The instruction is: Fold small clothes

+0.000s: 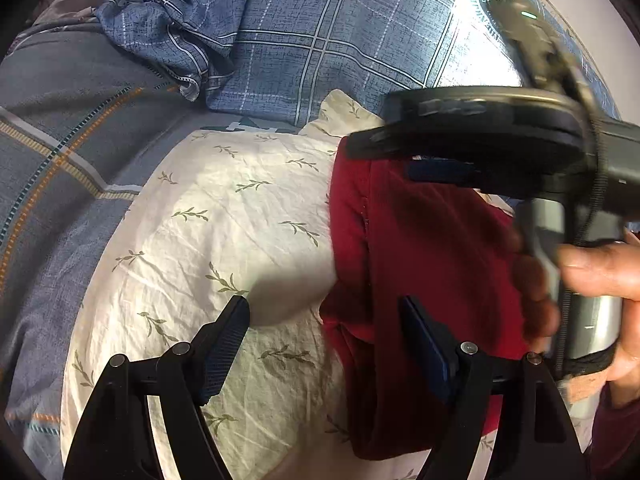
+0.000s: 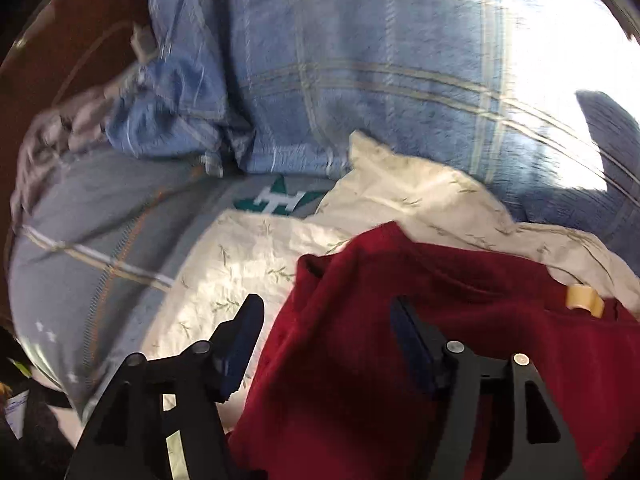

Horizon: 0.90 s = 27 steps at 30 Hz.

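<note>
A dark red garment lies crumpled on a cream leaf-print cloth spread over the bed. My left gripper is open, its left finger over the cream cloth and its right finger over the red garment's left part. The right gripper's body, held by a hand, hovers over the garment's far right side in the left wrist view. In the right wrist view the red garment fills the lower right, and my right gripper is open above its left edge, holding nothing.
A blue plaid blanket is bunched at the far side, also seen in the right wrist view. A grey-blue striped bedsheet lies at the left. A small tan object rests on the garment's right part.
</note>
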{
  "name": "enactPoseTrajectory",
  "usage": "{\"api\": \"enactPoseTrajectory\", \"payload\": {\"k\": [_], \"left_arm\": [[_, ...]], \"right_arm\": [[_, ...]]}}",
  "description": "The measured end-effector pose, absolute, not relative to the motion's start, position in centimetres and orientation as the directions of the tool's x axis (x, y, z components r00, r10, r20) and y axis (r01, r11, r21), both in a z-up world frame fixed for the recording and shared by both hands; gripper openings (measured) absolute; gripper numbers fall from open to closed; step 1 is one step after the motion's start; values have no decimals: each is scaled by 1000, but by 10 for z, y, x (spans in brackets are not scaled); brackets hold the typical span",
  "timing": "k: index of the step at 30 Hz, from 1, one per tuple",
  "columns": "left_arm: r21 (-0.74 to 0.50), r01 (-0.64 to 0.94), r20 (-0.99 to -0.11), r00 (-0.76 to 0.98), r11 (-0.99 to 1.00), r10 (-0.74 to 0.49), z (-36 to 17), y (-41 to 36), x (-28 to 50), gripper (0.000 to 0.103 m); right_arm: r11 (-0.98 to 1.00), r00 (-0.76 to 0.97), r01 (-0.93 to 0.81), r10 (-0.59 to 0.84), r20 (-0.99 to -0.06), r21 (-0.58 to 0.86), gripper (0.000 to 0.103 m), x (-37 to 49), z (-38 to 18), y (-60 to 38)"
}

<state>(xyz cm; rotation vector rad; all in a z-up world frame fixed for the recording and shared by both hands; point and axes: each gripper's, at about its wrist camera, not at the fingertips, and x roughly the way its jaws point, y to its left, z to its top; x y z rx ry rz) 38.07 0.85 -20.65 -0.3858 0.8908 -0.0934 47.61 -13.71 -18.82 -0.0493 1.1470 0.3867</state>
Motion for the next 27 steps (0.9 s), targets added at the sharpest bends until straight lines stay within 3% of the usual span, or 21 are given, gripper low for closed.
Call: {"api": "enactPoseTrajectory", "payload": {"k": [6, 27], "left_arm": [[-374, -72, -736, 630, 925, -248, -207, 9, 382, 81], [-363, -52, -730, 637, 930, -249, -211, 7, 383, 86]], "right_arm": [[938, 382, -345, 162, -910, 23, 69, 475, -209, -120], [944, 470, -321, 227, -853, 75, 74, 462, -217, -133]]}}
